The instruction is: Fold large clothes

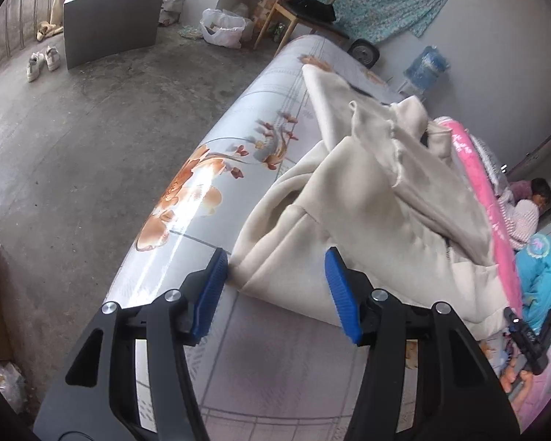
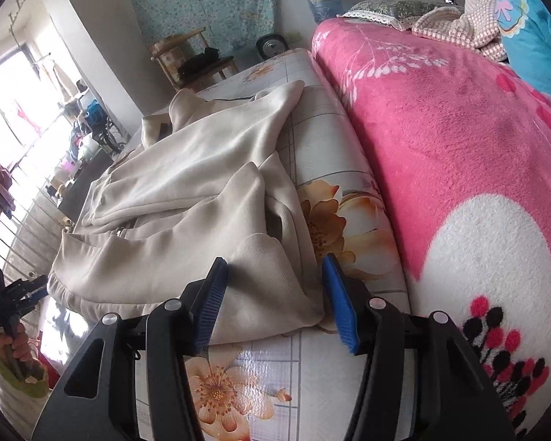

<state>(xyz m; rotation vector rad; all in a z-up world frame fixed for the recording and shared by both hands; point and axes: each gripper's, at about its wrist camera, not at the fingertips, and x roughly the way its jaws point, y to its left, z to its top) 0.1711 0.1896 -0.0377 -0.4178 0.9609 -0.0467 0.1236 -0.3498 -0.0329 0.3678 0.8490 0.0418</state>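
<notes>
A large cream hooded sweatshirt [image 1: 367, 205] lies crumpled on a glossy floral mat [image 1: 187, 191] on the bed. My left gripper [image 1: 275, 286] is open, its blue pads either side of the garment's near hem edge, not closed on it. In the right wrist view the same sweatshirt [image 2: 187, 183] lies spread on the mat [image 2: 345, 228]. My right gripper [image 2: 273, 294] is open, its pads straddling the near corner of the cloth. The left gripper also shows at the far left of the right wrist view [image 2: 14, 297].
A pink fleece blanket [image 2: 459, 139] lies along the right of the mat, with a blue cushion [image 2: 532, 36] and knitted cloth beyond. The bed edge drops to a concrete floor [image 1: 73, 139] on the left. A wooden chair [image 1: 297, 11] and water jug [image 1: 426, 66] stand at the far end.
</notes>
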